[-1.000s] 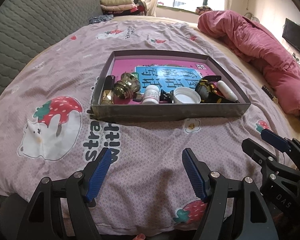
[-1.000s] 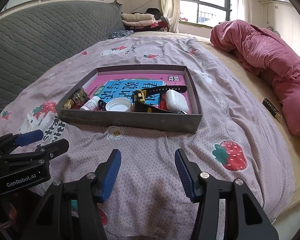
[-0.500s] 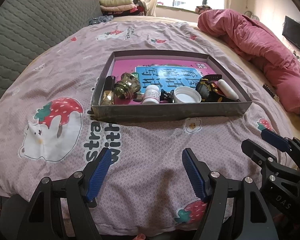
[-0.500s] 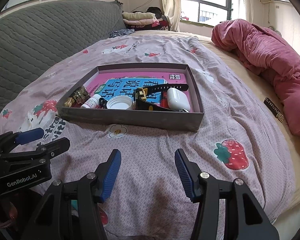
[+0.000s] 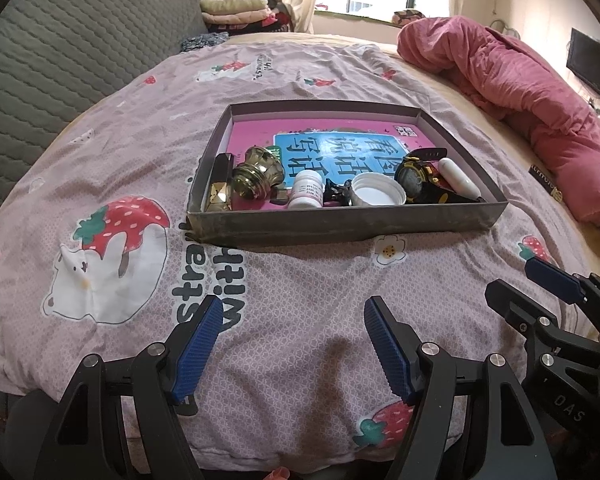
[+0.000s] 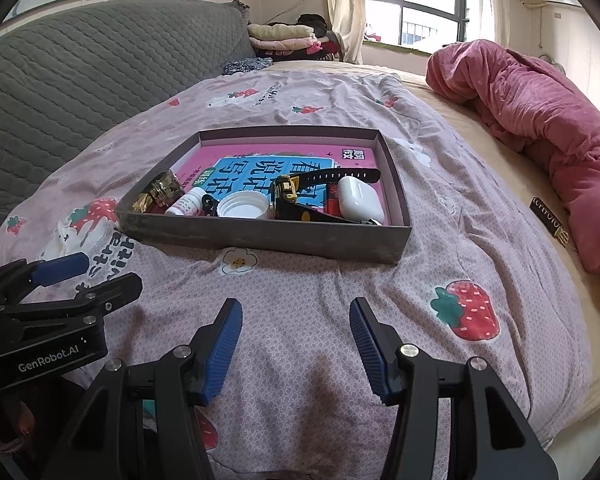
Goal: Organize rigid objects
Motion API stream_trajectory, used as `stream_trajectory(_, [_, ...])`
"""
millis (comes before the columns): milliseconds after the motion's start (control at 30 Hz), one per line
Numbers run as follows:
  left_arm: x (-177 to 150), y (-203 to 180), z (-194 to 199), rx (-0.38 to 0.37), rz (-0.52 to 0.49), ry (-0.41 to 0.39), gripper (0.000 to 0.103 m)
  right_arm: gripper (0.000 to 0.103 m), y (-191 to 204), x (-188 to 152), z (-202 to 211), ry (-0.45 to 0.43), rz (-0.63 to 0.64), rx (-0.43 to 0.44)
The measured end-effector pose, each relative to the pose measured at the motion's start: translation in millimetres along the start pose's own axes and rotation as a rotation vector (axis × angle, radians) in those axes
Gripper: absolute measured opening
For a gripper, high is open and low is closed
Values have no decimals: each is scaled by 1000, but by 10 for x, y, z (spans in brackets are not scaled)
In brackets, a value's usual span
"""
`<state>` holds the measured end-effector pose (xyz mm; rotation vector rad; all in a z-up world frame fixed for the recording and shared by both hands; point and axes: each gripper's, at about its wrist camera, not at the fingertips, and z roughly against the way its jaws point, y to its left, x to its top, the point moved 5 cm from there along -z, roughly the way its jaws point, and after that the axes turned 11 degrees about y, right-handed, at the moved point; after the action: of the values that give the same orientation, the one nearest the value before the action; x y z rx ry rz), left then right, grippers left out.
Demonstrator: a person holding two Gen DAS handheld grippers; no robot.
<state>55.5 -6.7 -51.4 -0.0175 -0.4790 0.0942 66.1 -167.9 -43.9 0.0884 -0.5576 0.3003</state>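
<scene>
1. The left gripper (image 5: pixel 294 340) hangs low over the near part of the bed (image 5: pixel 300 300), jaws spread wide with nothing between them; only the strawberry-print cover shows in the gap.
2. The right gripper (image 6: pixel 296 340) sits beside it, also wide open and holding nothing.
3. The tray (image 5: pixel 340 224) lies ahead of both grippers, well apart from the fingertips, with a bare strip of cover between.
4. Along the tray's near wall, left to right in the left wrist view: a dark box (image 5: pixel 221 184), a brass knob (image 5: pixel 256 176), a small white bottle (image 5: pixel 307 190), a black clip (image 5: pixel 336 192), a white lid (image 5: pixel 378 195), a black-and-yellow watch (image 5: pixel 414 178) and a white case (image 5: pixel 460 178).
5. These pieces sit close together, several touching; all rest on a pink and blue book (image 5: pixel 340 148) that covers the tray floor.
6. The far half of the tray is open, with only the book showing there.
7. The tray's near wall stands upright and hides the bases of the front pieces from both cameras.
8. A pink quilt (image 6: pixel 540 120) lies piled to the right, well clear of the tray; a grey headboard (image 6: pixel 80 80) runs along the left.
9. The cover is open on both sides of the tray.
</scene>
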Motion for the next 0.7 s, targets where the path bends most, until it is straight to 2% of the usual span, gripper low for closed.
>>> stream_trajectory(700, [-1, 18, 2, 5, 3, -2, 74, 55, -5, -3, -1, 1, 0, 2])
